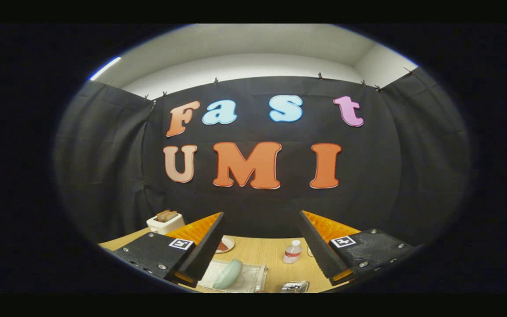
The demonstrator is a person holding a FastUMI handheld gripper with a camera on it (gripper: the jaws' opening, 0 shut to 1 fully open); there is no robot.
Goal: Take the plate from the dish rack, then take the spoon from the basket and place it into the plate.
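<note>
My gripper is held high above a wooden table, open, with nothing between its two black fingers. Between and below the fingers, near the left one, a pale green rounded piece, perhaps the plate seen edge-on, rests on a whitish rack or mat. A small shiny metal thing, possibly the basket, lies at the near edge of the table, closer to the right finger. I cannot make out a spoon.
A white toaster with bread in it stands at the back left. A small dish with something red sits just past the left finger. A small water bottle stands near the right finger. Black cloth walls close the booth.
</note>
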